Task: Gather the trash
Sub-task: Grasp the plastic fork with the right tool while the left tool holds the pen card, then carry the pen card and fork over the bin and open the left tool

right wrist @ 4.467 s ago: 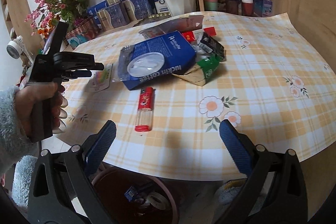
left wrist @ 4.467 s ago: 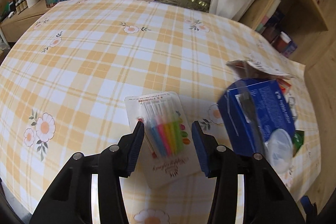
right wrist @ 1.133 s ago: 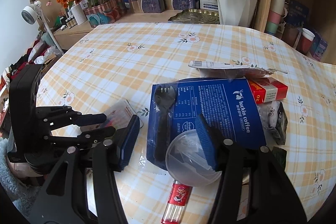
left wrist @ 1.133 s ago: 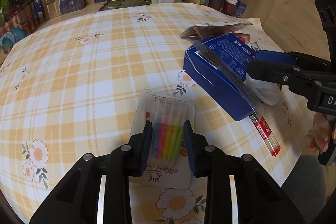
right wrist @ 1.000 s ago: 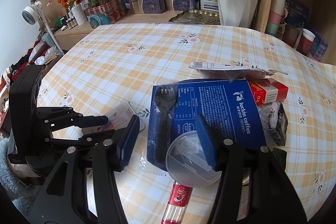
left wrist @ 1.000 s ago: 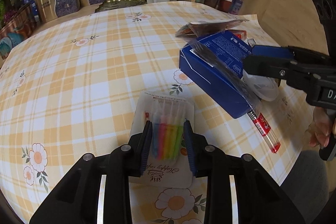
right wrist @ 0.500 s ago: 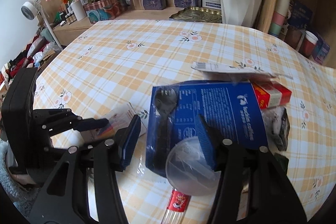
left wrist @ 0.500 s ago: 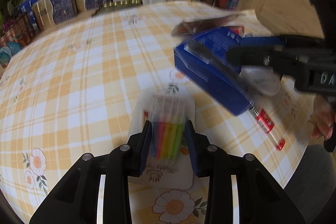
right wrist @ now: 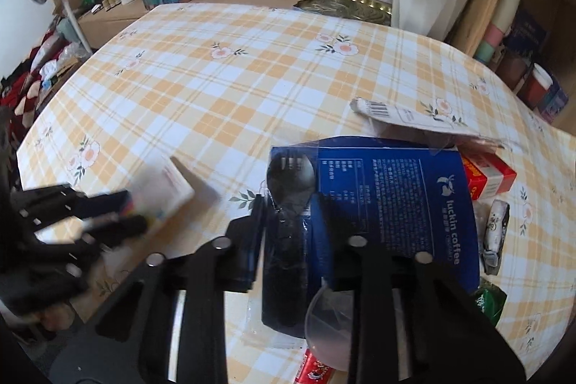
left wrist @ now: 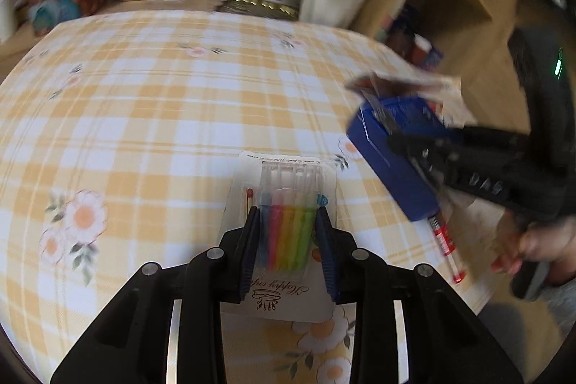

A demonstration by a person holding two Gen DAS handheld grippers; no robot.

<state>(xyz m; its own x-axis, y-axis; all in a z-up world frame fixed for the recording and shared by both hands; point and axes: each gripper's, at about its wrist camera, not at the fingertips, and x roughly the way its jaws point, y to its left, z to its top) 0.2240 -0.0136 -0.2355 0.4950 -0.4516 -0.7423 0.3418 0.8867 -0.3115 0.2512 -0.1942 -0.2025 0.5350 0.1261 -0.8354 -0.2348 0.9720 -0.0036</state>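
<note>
The left claw [left wrist: 288,222] is clamped on a clear blister pack of coloured candles [left wrist: 284,204], its pads pressed against both sides of the rainbow row. The card behind the candles carries a script line that reads "Happy", with a small cake drawing below it; the rest is too small to make out. The pack sits over the near part of the bench [left wrist: 144,117], which is covered in a yellow-and-white check cloth with printed flowers.

The right claw [right wrist: 289,204] has just been closing, and its jaws now stand on either side of a black plastic spork in a clear wrapper [right wrist: 288,189]; the pads appear to press on it. The spork lies on the left edge of a blue box [right wrist: 396,197] printed with "luckin coffee" in white beside a deer-head logo, with dense small print that cannot be read. A clear round lid [right wrist: 329,333] rests at the box's near end. A red lighter [left wrist: 444,240] lies just beside the box, a red-and-white carton [right wrist: 489,175] touches its right side, and a flat wrapper with a barcode [right wrist: 406,117] lies on the bench just beyond the box's far edge.
</note>
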